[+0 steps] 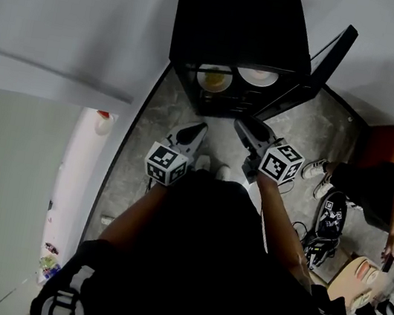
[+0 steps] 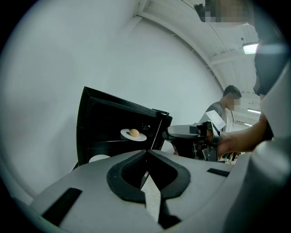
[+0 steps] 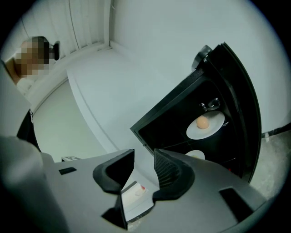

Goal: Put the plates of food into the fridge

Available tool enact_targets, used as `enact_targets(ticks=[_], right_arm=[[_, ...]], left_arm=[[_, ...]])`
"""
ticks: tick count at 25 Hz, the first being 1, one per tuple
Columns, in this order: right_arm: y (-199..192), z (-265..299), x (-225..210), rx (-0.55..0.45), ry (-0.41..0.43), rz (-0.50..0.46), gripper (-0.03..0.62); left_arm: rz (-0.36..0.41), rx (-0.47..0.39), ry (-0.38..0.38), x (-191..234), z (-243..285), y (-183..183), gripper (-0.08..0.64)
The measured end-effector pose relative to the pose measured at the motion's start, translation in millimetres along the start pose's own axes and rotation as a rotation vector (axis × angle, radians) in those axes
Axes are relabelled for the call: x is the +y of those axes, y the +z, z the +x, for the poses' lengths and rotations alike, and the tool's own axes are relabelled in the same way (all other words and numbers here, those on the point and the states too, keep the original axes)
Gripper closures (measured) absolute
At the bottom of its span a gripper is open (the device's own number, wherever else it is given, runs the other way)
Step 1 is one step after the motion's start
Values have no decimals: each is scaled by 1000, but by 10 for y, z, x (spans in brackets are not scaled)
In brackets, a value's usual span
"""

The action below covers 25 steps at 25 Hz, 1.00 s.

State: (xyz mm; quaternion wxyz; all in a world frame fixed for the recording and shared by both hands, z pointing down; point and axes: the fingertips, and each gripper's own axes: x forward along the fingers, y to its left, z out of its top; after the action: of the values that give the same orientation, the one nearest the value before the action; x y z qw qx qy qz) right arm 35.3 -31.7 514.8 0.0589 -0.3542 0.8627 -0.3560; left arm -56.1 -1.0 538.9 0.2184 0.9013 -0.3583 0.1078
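As only its own view shows, right gripper (image 3: 144, 158) stands parted

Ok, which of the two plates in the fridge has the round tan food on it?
The plate on the upper shelf: a round tan piece sits on its middle. Of the lower plate, only an edge shows.

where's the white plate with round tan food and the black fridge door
white plate with round tan food (image 3: 216, 124): right gripper view, bare rim
black fridge door (image 1: 326, 66): head view, mid edge
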Motion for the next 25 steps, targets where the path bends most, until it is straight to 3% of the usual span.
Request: enact_targets(ticks=[16,25], right_arm=[[143,-174,239,-32,-28,-249,468],[86,-297,394,-35,-42,-318,514]], left_arm=[[3,-48,3,-125,-64,120,538],[14,-78,-2,-223,-145,200,538]])
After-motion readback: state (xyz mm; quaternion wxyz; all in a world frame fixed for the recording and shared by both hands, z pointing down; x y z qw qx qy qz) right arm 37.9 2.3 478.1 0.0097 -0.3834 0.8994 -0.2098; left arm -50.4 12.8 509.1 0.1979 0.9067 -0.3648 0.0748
